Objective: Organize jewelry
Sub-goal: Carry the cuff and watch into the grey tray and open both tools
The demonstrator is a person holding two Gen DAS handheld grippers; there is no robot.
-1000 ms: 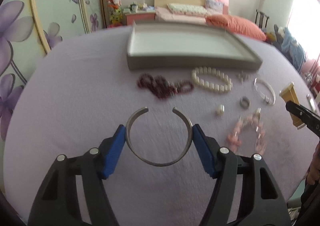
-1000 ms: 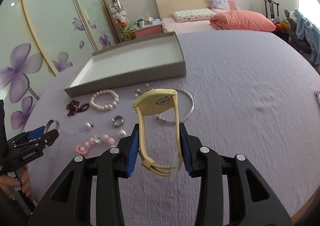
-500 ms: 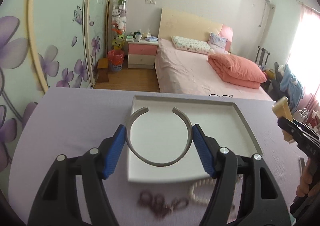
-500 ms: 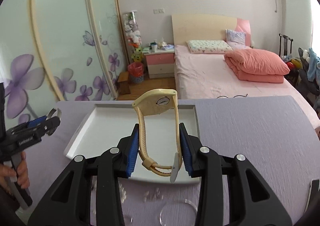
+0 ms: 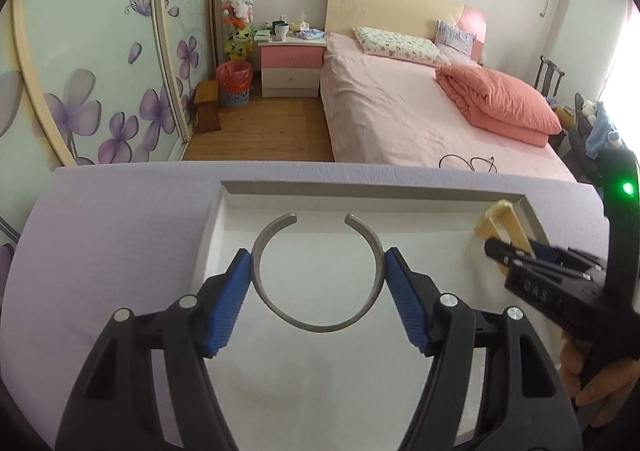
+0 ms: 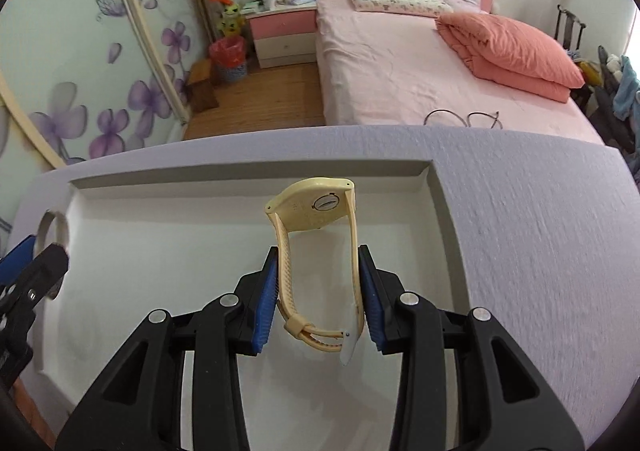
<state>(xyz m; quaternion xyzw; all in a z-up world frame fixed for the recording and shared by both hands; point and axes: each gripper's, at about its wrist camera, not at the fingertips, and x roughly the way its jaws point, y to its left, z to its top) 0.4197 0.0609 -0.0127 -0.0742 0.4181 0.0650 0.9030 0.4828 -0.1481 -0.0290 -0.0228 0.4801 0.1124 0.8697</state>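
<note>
My left gripper is shut on a silver open cuff bangle and holds it over the left part of the white tray. My right gripper is shut on a cream yellow wristwatch and holds it above the tray's right half. The right gripper with the watch shows at the right of the left wrist view. The left gripper with the bangle shows at the left edge of the right wrist view. The other jewelry is out of view.
The tray lies on a lilac table cloth near the table's far edge. Beyond the edge are a wooden floor, a pink bed and a flowered wardrobe.
Both grippers have moved forward from above the loose jewelry to over the tray, each keeping its hold. The jewelry on the cloth has dropped out of view.
</note>
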